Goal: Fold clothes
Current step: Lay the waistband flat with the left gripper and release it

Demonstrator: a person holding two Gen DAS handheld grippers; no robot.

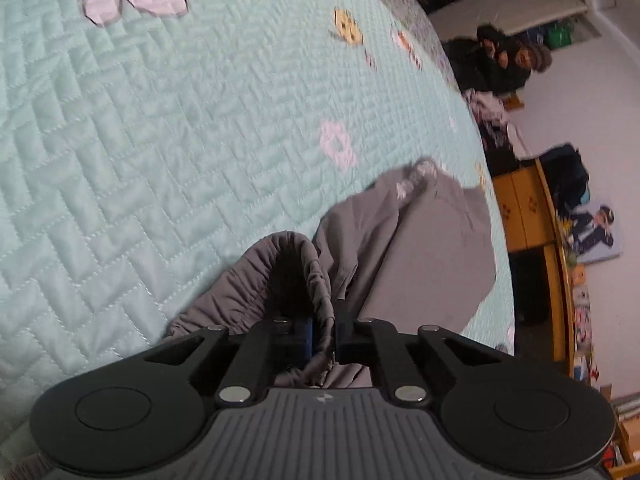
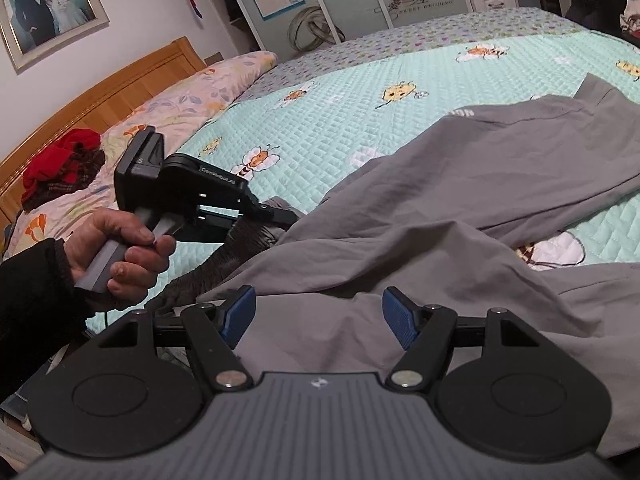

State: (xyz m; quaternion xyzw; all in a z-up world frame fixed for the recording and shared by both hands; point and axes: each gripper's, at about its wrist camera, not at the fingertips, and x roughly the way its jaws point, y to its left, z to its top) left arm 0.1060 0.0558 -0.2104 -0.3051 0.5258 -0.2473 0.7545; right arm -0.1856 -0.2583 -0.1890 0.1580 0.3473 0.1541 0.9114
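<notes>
At the bottom centre of the left wrist view, the left gripper (image 1: pixel 323 332) is clamped on the gathered waistband of the grey trousers (image 1: pixel 420 248), which trail toward the right over the mint quilt (image 1: pixel 160 140). Only the right wrist view shows the right gripper (image 2: pixel 316 318) spread wide above the cloth, gripping nothing, with a hand (image 2: pixel 120 252) at mid-left holding the other tool's handle.

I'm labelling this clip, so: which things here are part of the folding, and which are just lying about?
Part of the job:
- grey trousers, waistband clamped in the left gripper
- right gripper, open above the cloth
- quilt they lie on

Lying about:
- red garment
- pillow
- framed photo
</notes>
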